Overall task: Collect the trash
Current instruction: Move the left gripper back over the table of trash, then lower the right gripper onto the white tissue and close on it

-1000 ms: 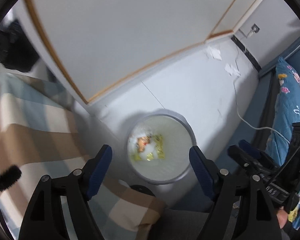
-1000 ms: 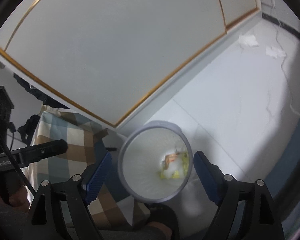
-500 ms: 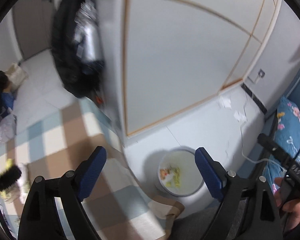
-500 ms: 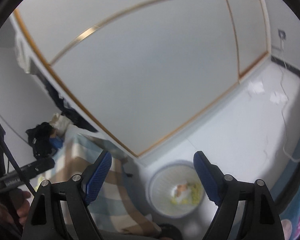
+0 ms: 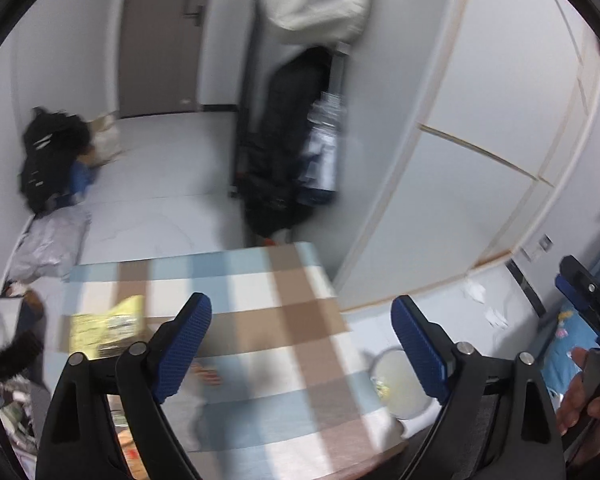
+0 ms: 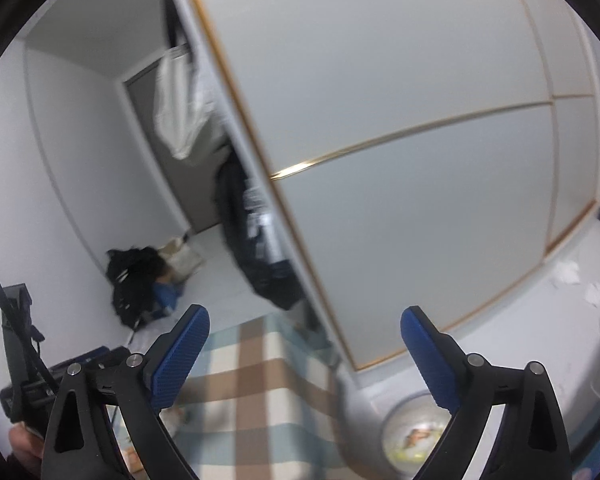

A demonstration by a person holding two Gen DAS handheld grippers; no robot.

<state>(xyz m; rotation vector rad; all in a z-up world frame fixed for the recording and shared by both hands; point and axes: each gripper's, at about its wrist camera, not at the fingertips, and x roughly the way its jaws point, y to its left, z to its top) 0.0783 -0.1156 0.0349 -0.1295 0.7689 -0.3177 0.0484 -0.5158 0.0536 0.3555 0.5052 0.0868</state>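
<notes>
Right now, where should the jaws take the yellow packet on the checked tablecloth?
Probably the yellow packet's near right edge, coming from above with the left gripper: it lies flat on the checked tablecloth, so only an edge offers a pinch. Blur hides finer detail.

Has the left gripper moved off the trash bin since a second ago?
Yes. The left gripper has swung up and away: the trash bin, earlier centred between its open fingers, now sits low beside the right finger, with the checked tablecloth between them.

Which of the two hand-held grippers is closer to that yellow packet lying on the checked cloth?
Left. The left hand-held gripper hangs over the checked cloth with the yellow packet just beyond its left finger. The right hand-held gripper is off to the other side, near the trash bin.
</notes>
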